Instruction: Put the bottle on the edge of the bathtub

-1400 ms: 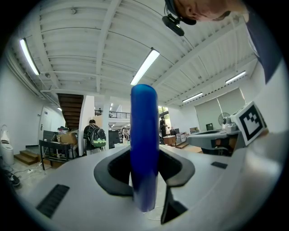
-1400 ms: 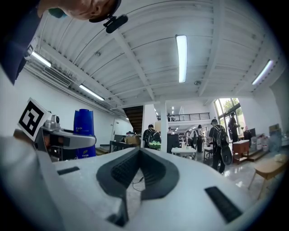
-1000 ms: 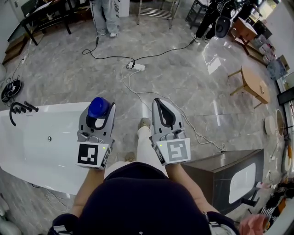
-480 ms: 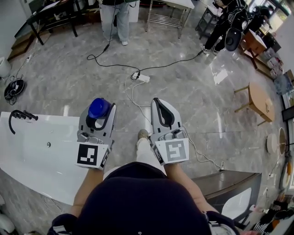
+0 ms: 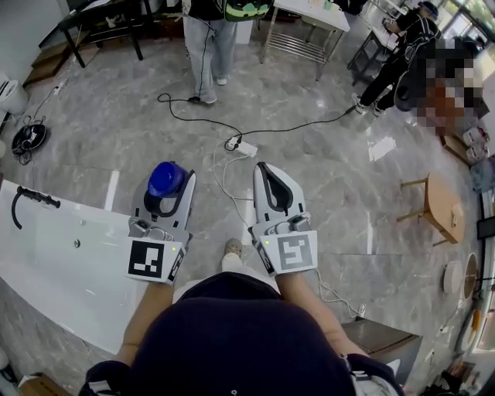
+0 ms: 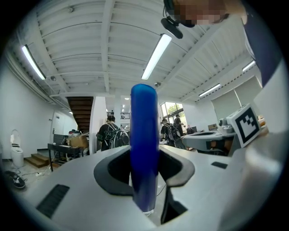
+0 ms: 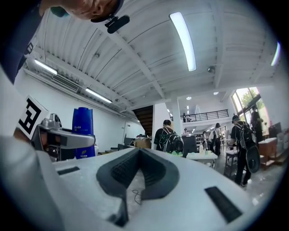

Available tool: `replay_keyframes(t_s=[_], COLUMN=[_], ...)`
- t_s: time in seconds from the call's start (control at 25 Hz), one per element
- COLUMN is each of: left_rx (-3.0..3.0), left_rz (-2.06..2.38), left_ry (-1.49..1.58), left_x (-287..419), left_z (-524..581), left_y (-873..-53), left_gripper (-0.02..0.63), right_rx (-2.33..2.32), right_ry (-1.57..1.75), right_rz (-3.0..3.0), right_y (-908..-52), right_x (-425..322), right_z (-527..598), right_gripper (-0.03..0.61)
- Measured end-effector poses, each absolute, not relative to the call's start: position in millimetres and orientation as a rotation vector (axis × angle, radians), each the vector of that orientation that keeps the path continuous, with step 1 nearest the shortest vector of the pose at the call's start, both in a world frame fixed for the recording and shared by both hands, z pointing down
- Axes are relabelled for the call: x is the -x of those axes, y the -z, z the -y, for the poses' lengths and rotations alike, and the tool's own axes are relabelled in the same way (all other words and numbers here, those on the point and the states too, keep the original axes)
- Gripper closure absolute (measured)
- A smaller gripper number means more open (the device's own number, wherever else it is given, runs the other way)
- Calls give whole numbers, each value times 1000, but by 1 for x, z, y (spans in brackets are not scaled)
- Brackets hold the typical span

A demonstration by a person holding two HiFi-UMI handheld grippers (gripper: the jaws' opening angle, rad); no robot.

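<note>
In the head view my left gripper (image 5: 168,188) is shut on a blue bottle (image 5: 165,179), which stands upright between its jaws, cap toward the camera. The left gripper view shows the bottle (image 6: 144,149) as a blue column clamped between the pads. It hangs over the floor just right of the white bathtub (image 5: 46,267), whose black faucet (image 5: 29,199) sits at its far left rim. My right gripper (image 5: 272,188) is beside the left one, shut and empty. The right gripper view shows the bottle (image 7: 83,131) off to the left.
A power strip (image 5: 246,147) with black and white cables lies on the marble floor ahead. People stand at the top (image 5: 209,46) and top right. A wooden stool (image 5: 437,205) is at the right, a dark table (image 5: 108,19) at the top left.
Both grippers keep their pose and grip. The view has swung: the bathtub has slid down and left, and the dark cabinet at the lower right has nearly left the picture.
</note>
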State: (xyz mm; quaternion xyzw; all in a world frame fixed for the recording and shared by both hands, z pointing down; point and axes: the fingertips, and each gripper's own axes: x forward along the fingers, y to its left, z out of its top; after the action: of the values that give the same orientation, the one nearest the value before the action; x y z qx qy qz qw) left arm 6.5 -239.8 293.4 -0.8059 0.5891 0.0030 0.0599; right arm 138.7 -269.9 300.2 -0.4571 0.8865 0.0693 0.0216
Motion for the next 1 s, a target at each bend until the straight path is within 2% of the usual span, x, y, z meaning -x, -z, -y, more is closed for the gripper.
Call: replay_keyframes(t_s=[0.48,1.0], left_rx=[2410,2450], left_rz=[-1830,-1786], left_ry=[-33,1], left_x=[-11,33], left_z=[316,338], left_y=[-295,-297], left_gripper=[465,465], right_rx=[1353,1389], right_ry=[-237,-218], right_rz=[-2780,-2775], right_y=[-297,-303], right_x=[-139,-91], right_z=[350,366], right_gripper=[578,578])
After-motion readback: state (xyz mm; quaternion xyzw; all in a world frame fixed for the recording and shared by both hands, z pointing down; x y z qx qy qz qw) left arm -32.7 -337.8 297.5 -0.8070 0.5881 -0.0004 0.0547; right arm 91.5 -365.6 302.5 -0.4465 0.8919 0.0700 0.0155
